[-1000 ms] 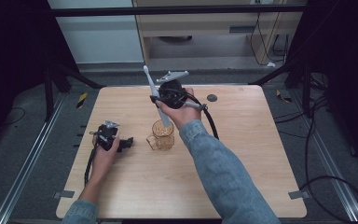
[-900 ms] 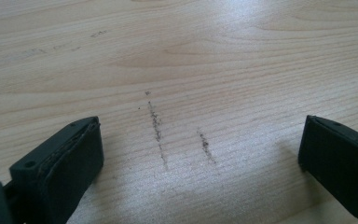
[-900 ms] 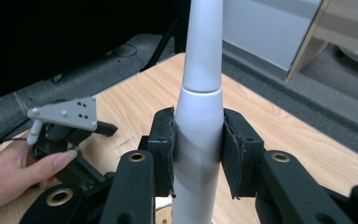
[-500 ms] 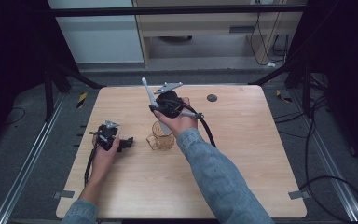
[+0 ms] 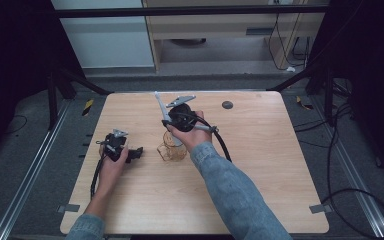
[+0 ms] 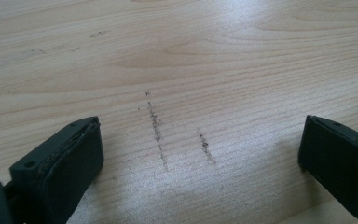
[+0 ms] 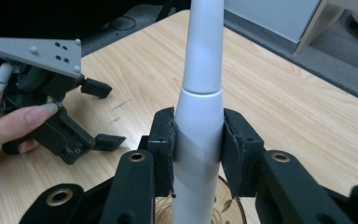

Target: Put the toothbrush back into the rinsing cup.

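Observation:
A clear glass mug [image 5: 171,151] with a handle stands near the middle of the wooden table [image 5: 260,165]. My right gripper [image 5: 172,128] is held just above it, shut on a long white-grey stick [image 5: 161,107] that points steeply down, its lower end at the mug's mouth. In the right gripper view both pads [image 7: 164,140] press on the stick [image 7: 200,93], with the mug's patterned rim [image 7: 235,211] just below. My left gripper [image 5: 138,152] rests low on the table left of the mug, open, with bare scuffed wood [image 6: 177,135] between its jaws [image 6: 200,158]. It also appears, with its hand, in the right gripper view [image 7: 103,114].
A small dark disc [image 5: 227,105] lies near the table's far edge. Beyond the table stand a pale cabinet [image 5: 215,30] and black frame legs [image 5: 75,80]. Cables [image 5: 350,150] trail over the floor at the right.
My right hand has come down with the stick, bringing its lower end from above the mug to the mug's mouth. The left gripper and the mug have stayed put.

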Available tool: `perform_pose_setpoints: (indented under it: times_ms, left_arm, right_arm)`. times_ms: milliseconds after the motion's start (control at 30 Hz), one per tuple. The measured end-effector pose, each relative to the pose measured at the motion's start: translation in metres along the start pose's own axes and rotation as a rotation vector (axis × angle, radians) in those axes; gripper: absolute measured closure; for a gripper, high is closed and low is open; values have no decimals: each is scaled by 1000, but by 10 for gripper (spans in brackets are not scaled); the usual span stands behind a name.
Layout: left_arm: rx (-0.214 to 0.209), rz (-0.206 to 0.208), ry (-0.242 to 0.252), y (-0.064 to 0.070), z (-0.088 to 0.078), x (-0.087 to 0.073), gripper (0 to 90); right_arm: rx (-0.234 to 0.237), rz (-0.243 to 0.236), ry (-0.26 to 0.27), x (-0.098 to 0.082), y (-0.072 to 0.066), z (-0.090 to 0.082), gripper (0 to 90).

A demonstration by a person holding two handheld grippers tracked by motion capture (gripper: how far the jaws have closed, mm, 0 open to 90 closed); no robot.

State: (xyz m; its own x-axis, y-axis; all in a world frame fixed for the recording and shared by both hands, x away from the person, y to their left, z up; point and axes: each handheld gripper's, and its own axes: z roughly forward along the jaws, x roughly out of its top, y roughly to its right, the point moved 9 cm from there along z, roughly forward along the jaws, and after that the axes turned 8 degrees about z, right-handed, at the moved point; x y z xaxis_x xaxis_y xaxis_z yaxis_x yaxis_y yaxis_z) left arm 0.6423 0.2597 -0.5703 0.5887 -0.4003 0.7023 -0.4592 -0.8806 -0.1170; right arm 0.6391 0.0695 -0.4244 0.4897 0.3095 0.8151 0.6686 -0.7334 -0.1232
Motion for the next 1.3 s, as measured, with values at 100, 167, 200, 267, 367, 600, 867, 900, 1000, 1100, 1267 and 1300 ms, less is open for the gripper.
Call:
perform_pose_setpoints:
  times_ms: [100,167,200,267,367,600,867,900,1000,1100,1267,1300]
  left_arm:
    - [0,0,0,0,0,0,0]
    - [0,0,0,0,0,0,0]
    - [0,0,0,0,0,0,0]
    - [0,0,0,0,0,0,0]
    - [0,0,0,0,0,0,0]
    - [-1,1,0,0,0,0,0]
    - [-1,1,0,0,0,0,0]
    - [-1,1,0,0,0,0,0]
    - [-1,1,0,0,0,0,0]
    - [-1,1,0,0,0,0,0]
    - [-1,1,0,0,0,0,0]
    - [-1,1,0,0,0,0,0]
  right_arm:
    - [-2,0,-10,-4,2,2,671]
    - [-3,2,-16,-7,4,3,671]
    - [-3,4,-19,-8,4,4,671]
    - [3,4,-23,-9,3,5,671]
    - [6,0,-27,-10,3,5,671]
    - [5,1,-45,-16,3,8,671]
    - [7,-3,-56,-20,3,10,671]
    - [8,-1,-59,-21,4,10,670]
    - [7,7,-69,-24,5,10,670]
    - [7,11,-74,-25,6,10,670]
    - [5,3,-83,-27,7,13,670]
    - [6,10,-88,-28,6,13,670]
